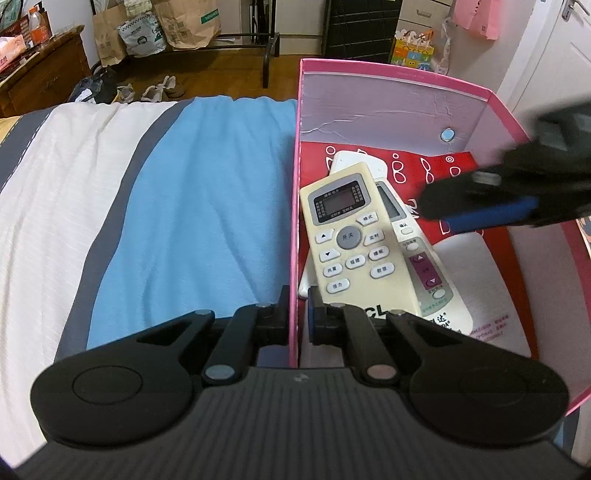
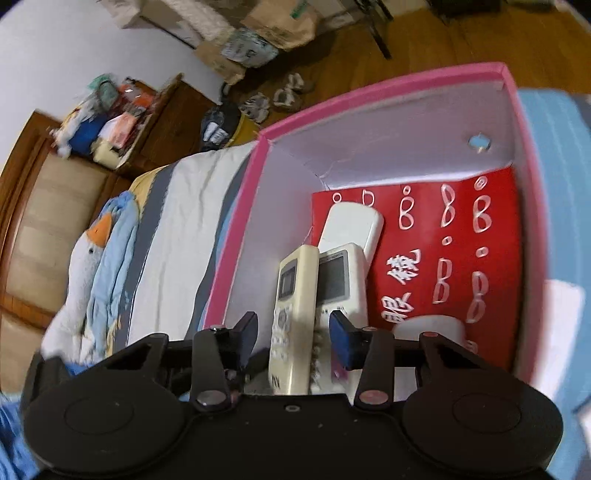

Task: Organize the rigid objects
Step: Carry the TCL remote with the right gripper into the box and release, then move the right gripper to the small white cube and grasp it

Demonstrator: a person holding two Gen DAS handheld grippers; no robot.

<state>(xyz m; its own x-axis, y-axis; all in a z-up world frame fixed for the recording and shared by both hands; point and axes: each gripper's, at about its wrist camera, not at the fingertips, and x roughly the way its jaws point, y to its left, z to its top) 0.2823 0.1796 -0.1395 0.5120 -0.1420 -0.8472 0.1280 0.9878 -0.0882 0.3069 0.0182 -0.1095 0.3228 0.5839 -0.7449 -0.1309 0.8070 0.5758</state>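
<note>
A pink box (image 1: 294, 206) stands on the bed, with a red sheet (image 1: 424, 166) printed with white glasses on its floor. A cream remote (image 1: 354, 236) lies on top of two white remotes (image 1: 424, 269) inside it. My left gripper (image 1: 297, 314) is shut on the box's left wall, one finger outside and one inside. My right gripper (image 2: 293, 328) hangs over the box, open; the cream remote (image 2: 291, 314) lies between its fingers, untouched. The right gripper also shows blurred in the left wrist view (image 1: 480, 206). The box rim (image 2: 236, 236) is clear in the right view.
The bed has a blue, white and grey striped sheet (image 1: 192, 206). A plush goose (image 2: 85, 266) lies on it. A wooden cabinet (image 2: 155, 122) with clutter, paper bags (image 1: 184, 26) and shoes (image 1: 159, 90) are on the floor beyond.
</note>
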